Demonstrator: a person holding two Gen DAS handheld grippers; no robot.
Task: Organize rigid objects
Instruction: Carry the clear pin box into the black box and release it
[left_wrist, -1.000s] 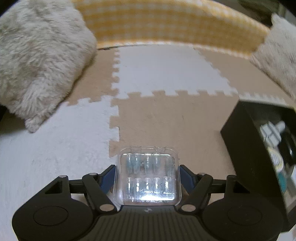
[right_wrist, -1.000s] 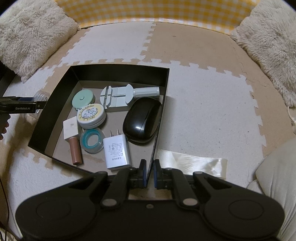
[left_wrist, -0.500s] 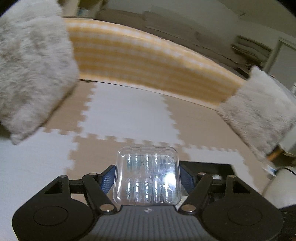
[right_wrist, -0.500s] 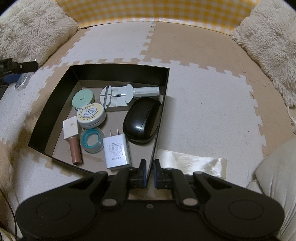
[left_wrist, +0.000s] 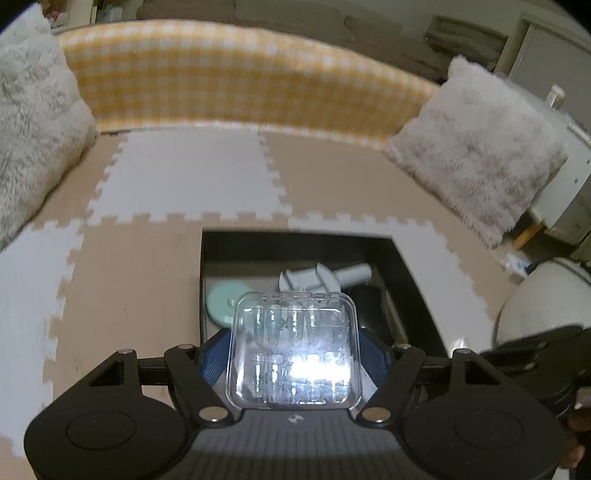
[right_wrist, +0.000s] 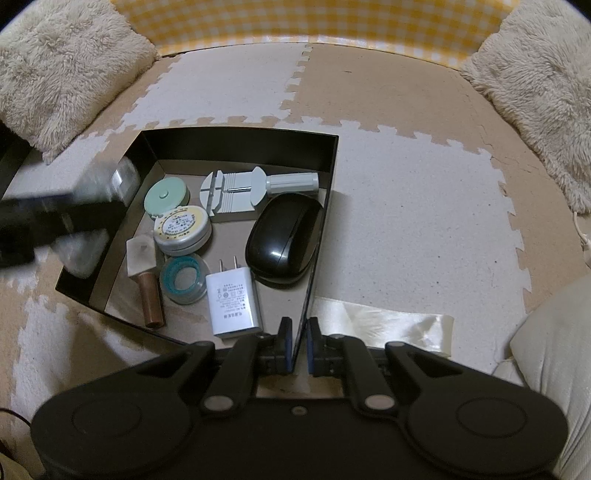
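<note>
**Q:** Since the earlier frame, what has moved?

**A:** Swinging round from the open mat, the left claw (left_wrist: 293, 360) now looks down over the box (right_wrist: 236, 134), where a second ago it faced only floor tiles and a cushion. The right view has barely changed; the blurred left claw now overlaps the box's left wall there.

**Q:** What does each claw hold?

**A:** The left claw is closed on the sides of a clear case (left_wrist: 294, 349), its blue pads (left_wrist: 212, 354) pressing both edges. The case sits flat between the fingers, lid up, so its small contents stay level. The right claw (right_wrist: 298, 345) is nearly closed, pinching the box's thin near wall between its pads, probably to keep the light box from sliding while things go in.

**Q:** Where does the case stand in relation to the box?

**A:** Above the box's left side and not yet lowered; whether it has cleared the wall cannot be told through the blur.

**Q:** What already lies inside?

**A:** A mouse (right_wrist: 282, 240), a charger (right_wrist: 234, 302), a green disc (right_wrist: 165, 195), a round tin (right_wrist: 183, 229), a grey tool (right_wrist: 240, 194), a tape roll (right_wrist: 183, 275) and a copper tube (right_wrist: 149, 297).

**Q:** What does the next move seem to require?

**A:** Bare floor is scarce; the gap behind the tool or the front left corner looks likeliest. A ribbon (right_wrist: 384, 325) lies on the mat outside, beside the right claw.
</note>
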